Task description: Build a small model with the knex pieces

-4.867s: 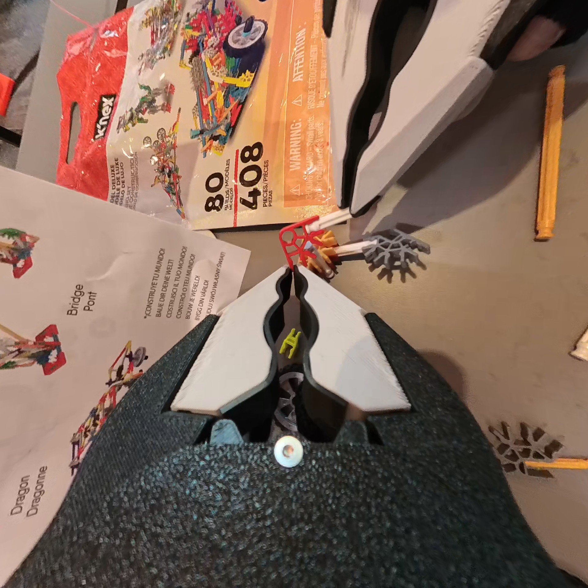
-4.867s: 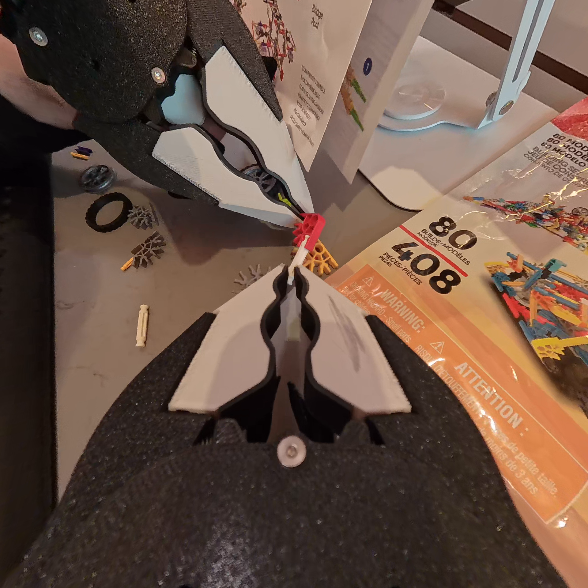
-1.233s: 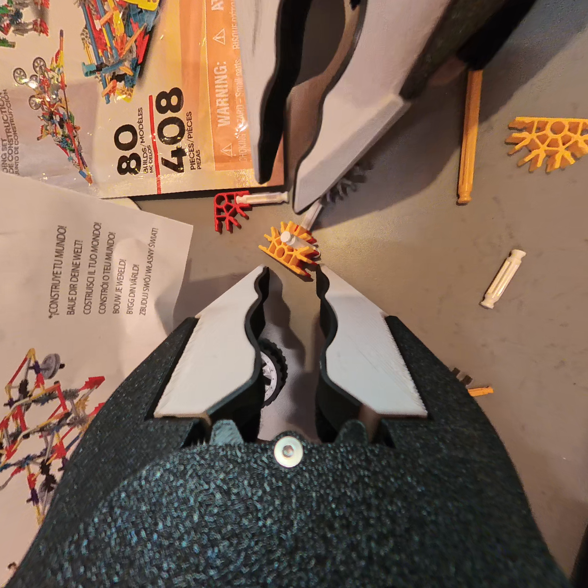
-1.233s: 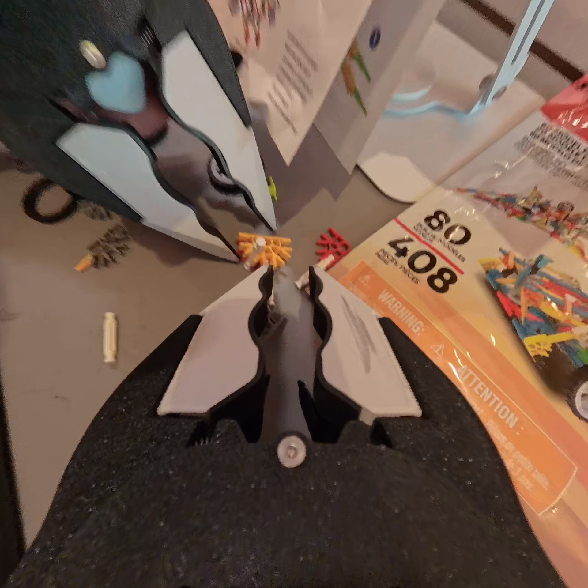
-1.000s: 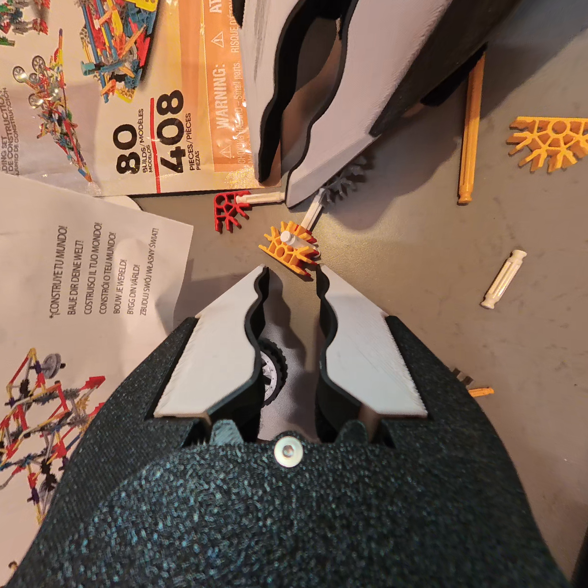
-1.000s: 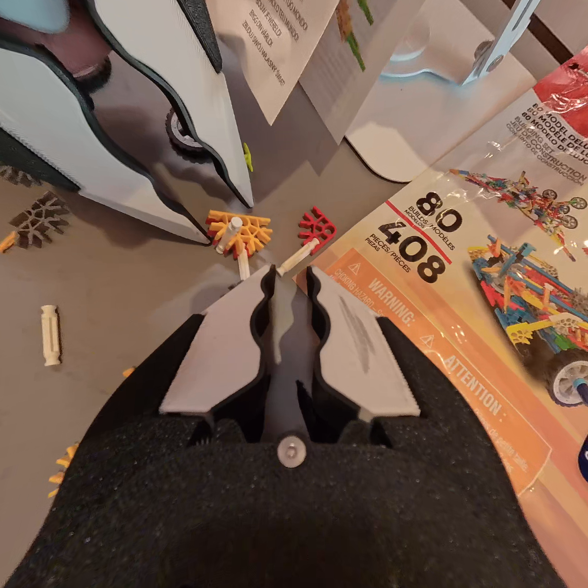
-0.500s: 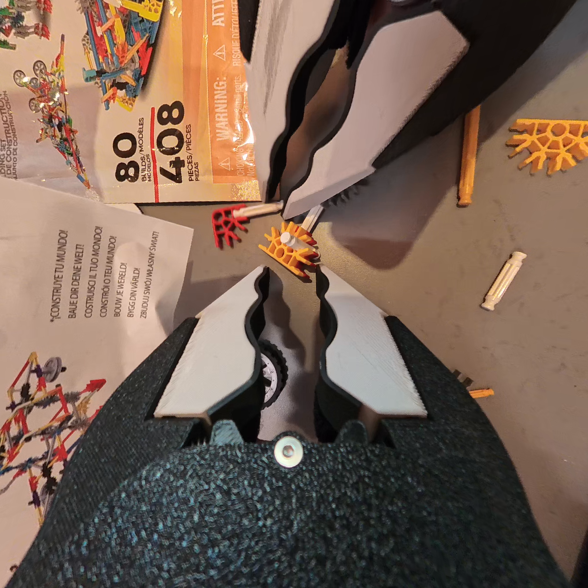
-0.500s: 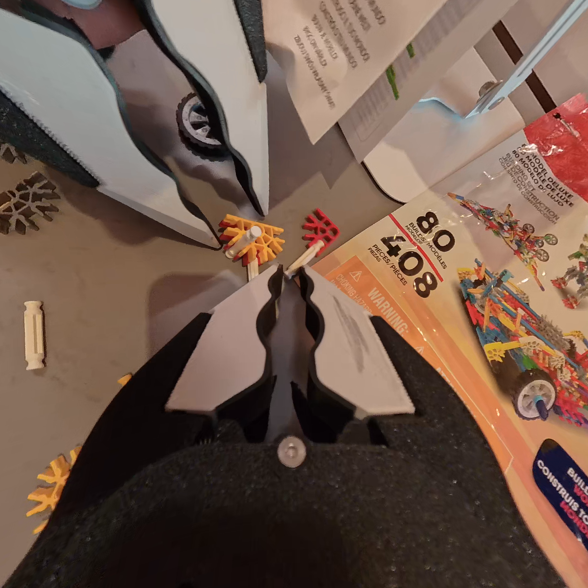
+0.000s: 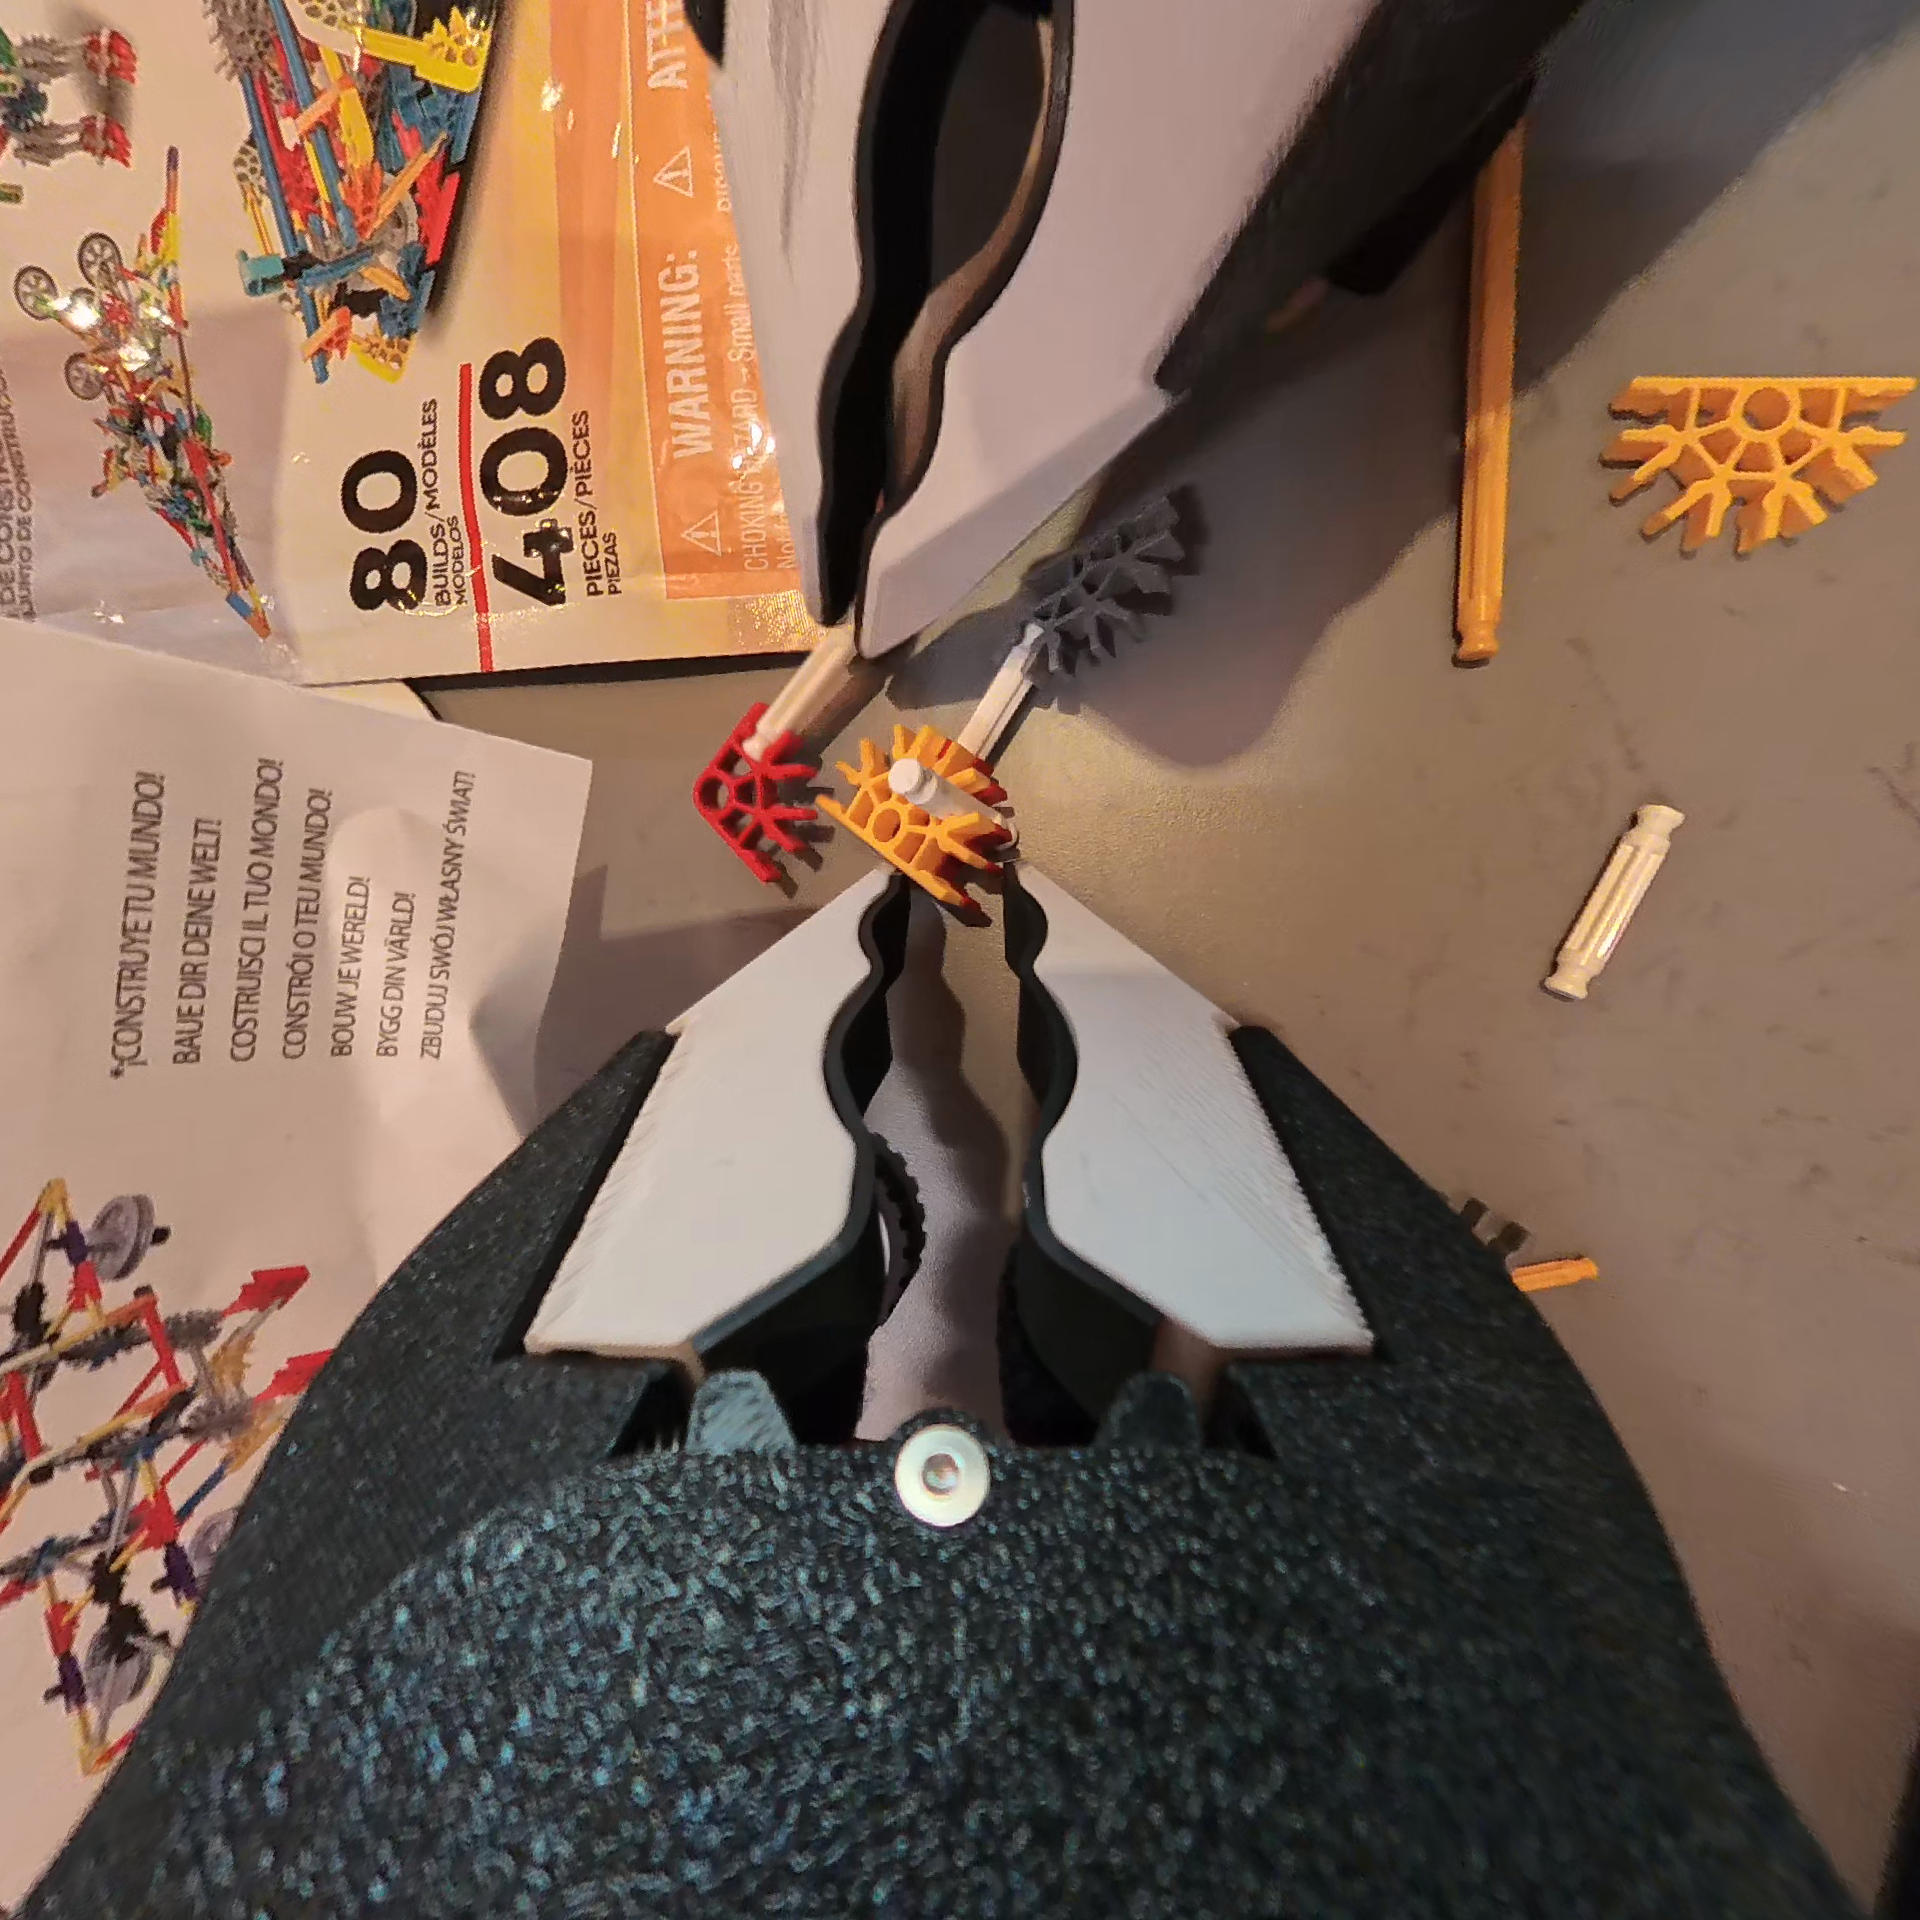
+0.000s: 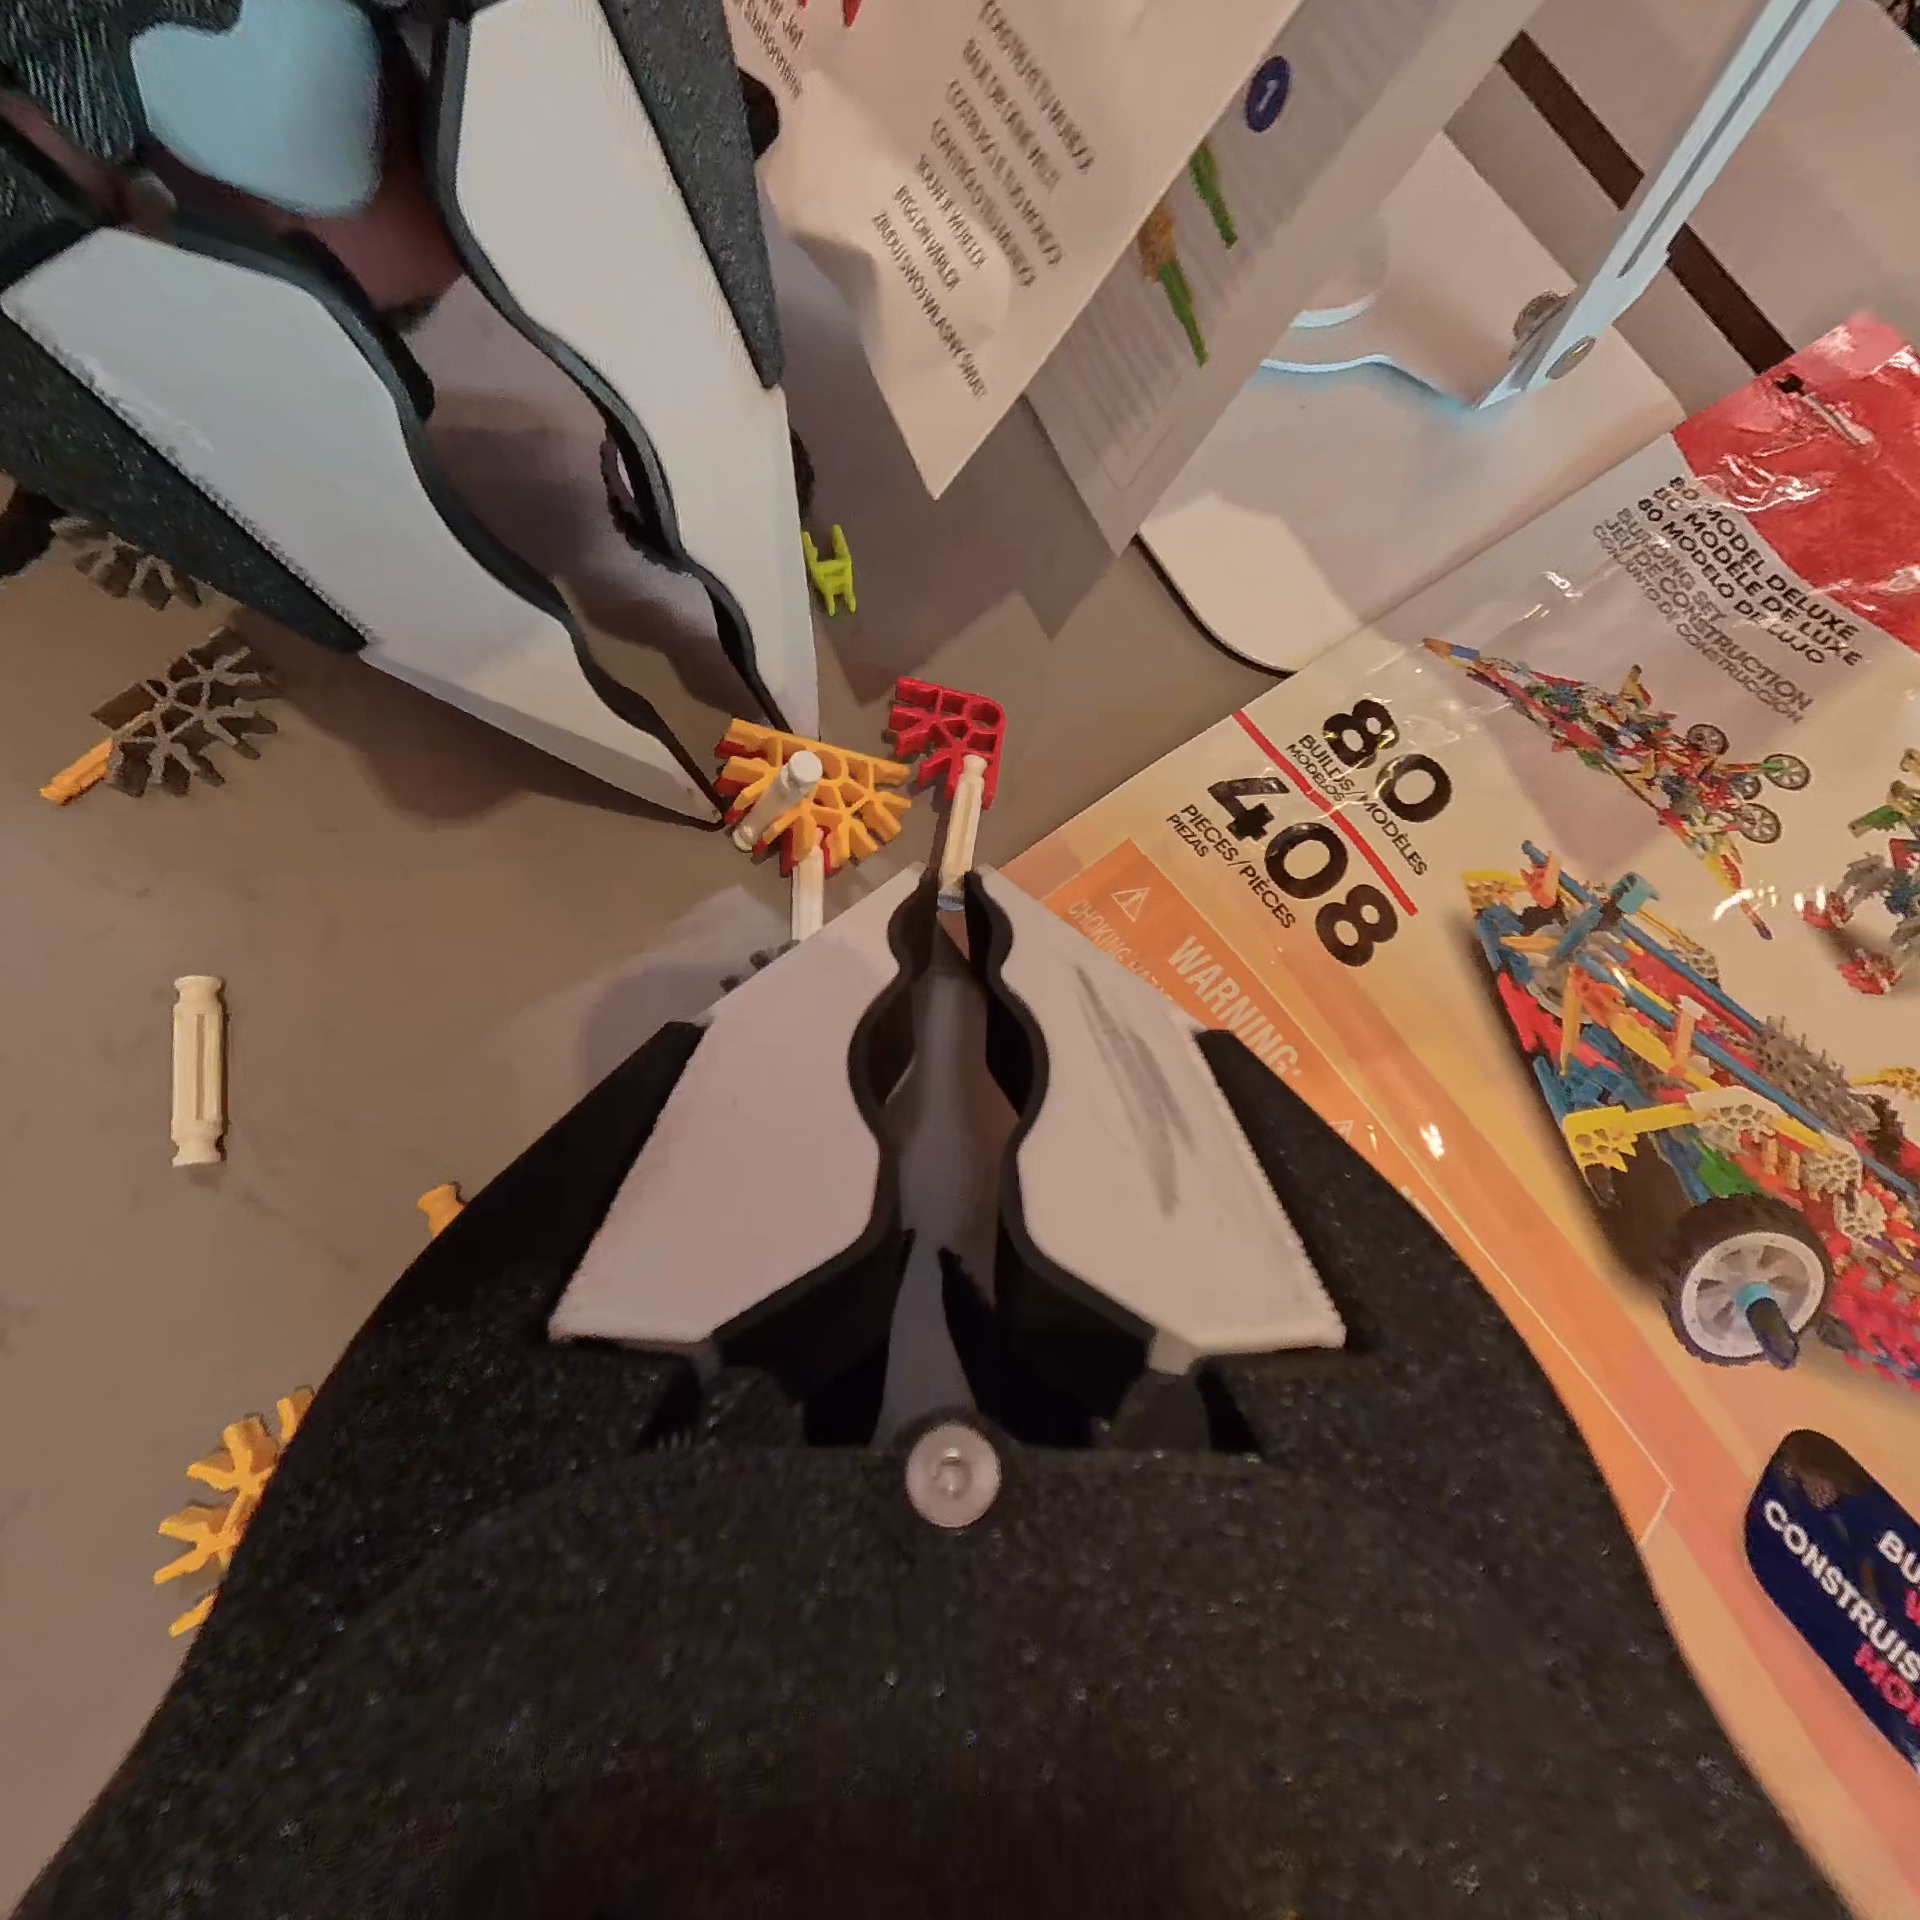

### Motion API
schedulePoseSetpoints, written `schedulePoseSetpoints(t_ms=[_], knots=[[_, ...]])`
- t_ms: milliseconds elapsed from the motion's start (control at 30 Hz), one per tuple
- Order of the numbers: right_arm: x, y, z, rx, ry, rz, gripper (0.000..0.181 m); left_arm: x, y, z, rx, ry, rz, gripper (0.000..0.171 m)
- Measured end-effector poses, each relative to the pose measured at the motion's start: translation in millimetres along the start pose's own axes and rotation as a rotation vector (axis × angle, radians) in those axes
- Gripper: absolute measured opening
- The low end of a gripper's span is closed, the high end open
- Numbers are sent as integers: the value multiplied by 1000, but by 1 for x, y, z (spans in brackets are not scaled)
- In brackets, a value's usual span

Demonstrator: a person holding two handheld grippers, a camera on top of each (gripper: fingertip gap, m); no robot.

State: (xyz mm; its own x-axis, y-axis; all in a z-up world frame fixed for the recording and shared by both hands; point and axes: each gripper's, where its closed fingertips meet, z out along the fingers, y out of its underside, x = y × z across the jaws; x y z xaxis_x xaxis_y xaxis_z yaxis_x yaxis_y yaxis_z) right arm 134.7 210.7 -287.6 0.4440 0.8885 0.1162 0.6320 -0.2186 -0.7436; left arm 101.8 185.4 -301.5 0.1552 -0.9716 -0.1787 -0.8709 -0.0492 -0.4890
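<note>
Now the right gripper (image 10: 948, 883) pinches a white rod (image 10: 962, 821) bearing a red connector (image 10: 948, 727); the left gripper (image 9: 948, 888), part open, straddles the yellow connector (image 9: 914, 821).

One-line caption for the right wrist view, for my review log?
Right gripper shut on white rod bearing red connector, beside yellow connector cluster at left gripper's tips.

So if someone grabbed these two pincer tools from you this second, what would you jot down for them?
Right gripper: shut on the white rod plugged into the red connector.
Left gripper: open, tips at the yellow connector, which carries a short white rod joined to a grey connector.
The two sub-assemblies sit side by side, not joined.
Spare white rod and yellow connector lie on the table.
</note>
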Motion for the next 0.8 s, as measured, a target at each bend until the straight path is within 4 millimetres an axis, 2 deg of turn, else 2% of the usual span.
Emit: schedulePoseSetpoints(t_ms=[167,267,533,800], knots=[[1,-2,-6,24,-26,32,4,-4,1,-1,-5,-26,-5,23],[-1,-2,-10,35,-47,47,4,-16,7,-4,-61,-126,13,28],[-14,1,-11,13,-117,13,4,-17,4,-5,-35,-136,4,38],[-18,3,-11,10,-142,3,4,-15,0,-2,1,-120,7,36]])
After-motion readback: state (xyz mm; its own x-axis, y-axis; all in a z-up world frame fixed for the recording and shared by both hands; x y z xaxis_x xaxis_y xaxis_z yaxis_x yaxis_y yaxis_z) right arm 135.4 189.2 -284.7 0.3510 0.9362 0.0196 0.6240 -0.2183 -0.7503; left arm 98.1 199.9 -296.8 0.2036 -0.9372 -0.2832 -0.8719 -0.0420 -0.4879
